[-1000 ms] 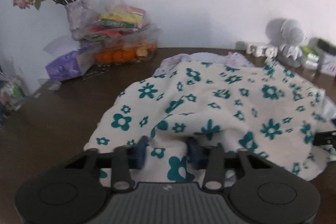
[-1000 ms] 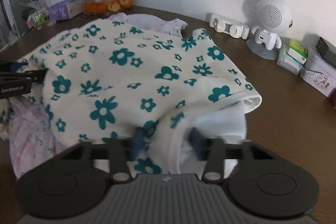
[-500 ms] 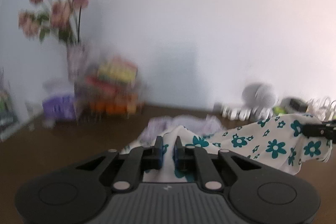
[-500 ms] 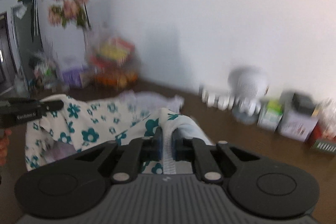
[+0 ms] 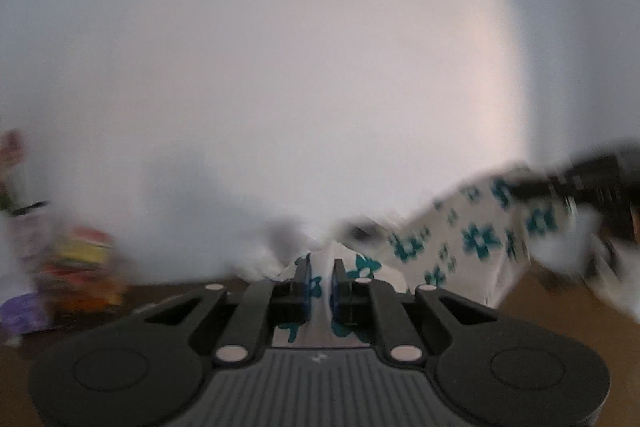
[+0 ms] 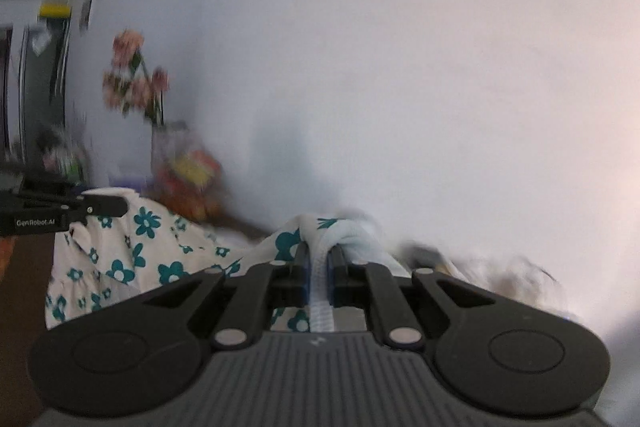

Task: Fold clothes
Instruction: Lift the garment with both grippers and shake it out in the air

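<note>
A cream garment with teal flowers [image 5: 460, 247] hangs stretched in the air between both grippers. In the left wrist view my left gripper [image 5: 320, 273] is shut on one edge of the floral garment, cloth pinched between its blue pads. My right gripper [image 5: 568, 187] shows at the right there, holding the far end. In the right wrist view my right gripper [image 6: 319, 261] is shut on a bunched white hem of the floral garment [image 6: 132, 255]. My left gripper [image 6: 96, 207] clamps the opposite corner at the left. Both views are blurred.
A brown table [image 5: 552, 311] lies below. Against the white wall stand a vase of pink flowers [image 6: 136, 83], a stack of colourful packets [image 5: 84, 267] and a purple pack [image 5: 22, 311]. Blurred small items sit at the right [image 6: 516, 279]. A dark door frame [image 6: 36, 87] is far left.
Both grippers closed on the floral garment's near edge and lifted it off the table. The cloth now hangs between them, and the views tilted up toward the wall.
</note>
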A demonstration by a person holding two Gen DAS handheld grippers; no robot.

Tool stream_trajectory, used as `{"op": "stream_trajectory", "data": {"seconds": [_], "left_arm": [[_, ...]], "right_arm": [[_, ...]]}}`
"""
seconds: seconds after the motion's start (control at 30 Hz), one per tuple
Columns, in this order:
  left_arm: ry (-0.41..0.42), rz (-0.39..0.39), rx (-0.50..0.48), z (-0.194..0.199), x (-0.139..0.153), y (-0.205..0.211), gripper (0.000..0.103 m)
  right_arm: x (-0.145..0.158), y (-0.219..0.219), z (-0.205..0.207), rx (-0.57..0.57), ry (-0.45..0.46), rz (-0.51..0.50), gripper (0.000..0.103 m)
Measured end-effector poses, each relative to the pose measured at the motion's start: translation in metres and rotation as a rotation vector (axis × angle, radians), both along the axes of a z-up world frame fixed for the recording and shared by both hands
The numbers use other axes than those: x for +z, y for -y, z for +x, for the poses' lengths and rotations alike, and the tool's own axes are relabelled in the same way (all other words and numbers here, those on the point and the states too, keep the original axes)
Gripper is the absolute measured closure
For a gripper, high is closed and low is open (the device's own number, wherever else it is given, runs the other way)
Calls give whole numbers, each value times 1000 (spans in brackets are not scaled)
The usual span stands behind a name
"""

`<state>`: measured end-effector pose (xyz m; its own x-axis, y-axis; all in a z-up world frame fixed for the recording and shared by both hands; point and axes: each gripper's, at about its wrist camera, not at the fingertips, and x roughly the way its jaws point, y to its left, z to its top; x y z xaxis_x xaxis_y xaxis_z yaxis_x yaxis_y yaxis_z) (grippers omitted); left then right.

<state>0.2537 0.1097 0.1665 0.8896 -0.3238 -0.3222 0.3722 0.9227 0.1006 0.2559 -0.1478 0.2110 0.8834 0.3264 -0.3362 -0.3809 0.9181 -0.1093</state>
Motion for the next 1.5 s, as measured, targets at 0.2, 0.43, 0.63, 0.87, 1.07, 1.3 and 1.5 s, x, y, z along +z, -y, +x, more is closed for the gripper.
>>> {"op": "stream_trajectory", "data": {"seconds": [0.2, 0.43, 0.63, 0.87, 1.07, 1.3, 1.5], "left_arm": [[-268, 132, -242, -54, -92, 69, 99], [-402, 211, -296, -81, -146, 94, 98], [-415, 187, -208, -79, -140, 77, 28], [-335, 217, -86, -15, -98, 47, 6], [-427, 396, -138, 85, -128, 62, 8], [-519, 415, -257, 132, -164, 66, 10], [-551, 369, -352, 133, -169, 53, 24]], "right_arm": [[-85, 66, -99, -81, -287, -90, 95], [-173, 102, -148, -157, -545, -7, 94], [-173, 114, -155, -151, -530, 57, 21], [-131, 149, -101, -148, -427, 18, 3], [-164, 158, -1, -167, -553, -158, 23], [-193, 165, 51, -86, -656, -145, 30], [-197, 159, 49, -24, -669, -146, 49]]}}
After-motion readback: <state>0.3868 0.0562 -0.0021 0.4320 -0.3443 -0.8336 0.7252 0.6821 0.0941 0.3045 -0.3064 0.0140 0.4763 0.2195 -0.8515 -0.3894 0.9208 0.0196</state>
